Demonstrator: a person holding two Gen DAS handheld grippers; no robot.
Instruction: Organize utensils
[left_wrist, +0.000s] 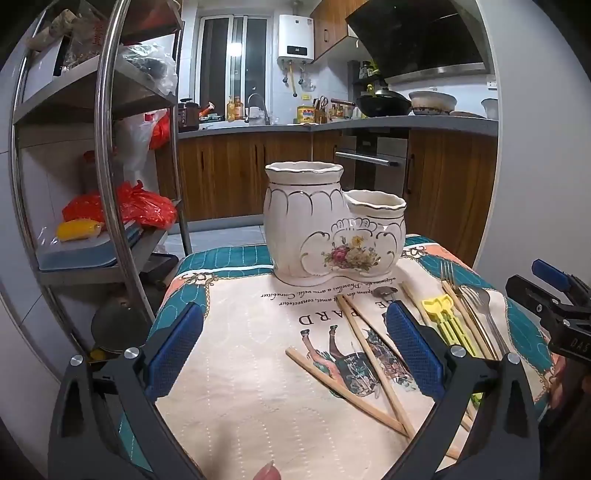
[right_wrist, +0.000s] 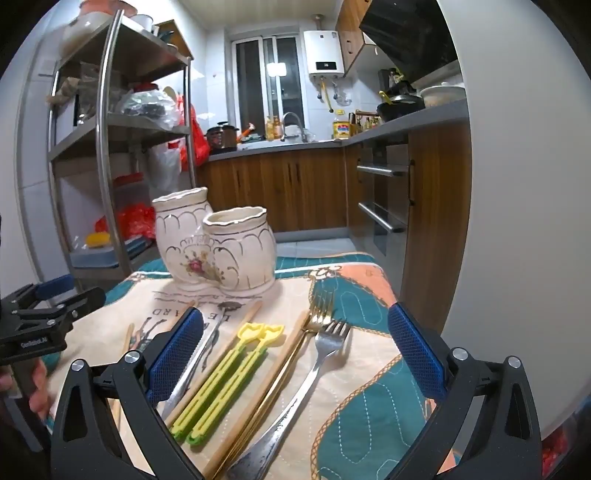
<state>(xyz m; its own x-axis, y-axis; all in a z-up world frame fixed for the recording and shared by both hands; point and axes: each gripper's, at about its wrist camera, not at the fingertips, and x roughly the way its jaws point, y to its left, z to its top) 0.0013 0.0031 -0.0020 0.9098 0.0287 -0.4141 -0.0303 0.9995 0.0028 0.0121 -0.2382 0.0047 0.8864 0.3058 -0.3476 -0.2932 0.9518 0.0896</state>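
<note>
Left gripper (left_wrist: 295, 350) gapes over our wooden chopsticks (left_wrist: 373, 365). Right gripper (right_wrist: 295, 350) gapes above forks (right_wrist: 325, 347). Ceramic holder (left_wrist: 325, 225) stands at tabletop's far edge.

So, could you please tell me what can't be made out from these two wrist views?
- Inside of the ceramic holder: both views look from below its rims.
- Spoon handle: right wrist view, behind that gripper's finger.
- Silver fork handle end: cut off by the bottom edge.
- Chopsticks near ends: left wrist view, behind the left gripper.
</note>
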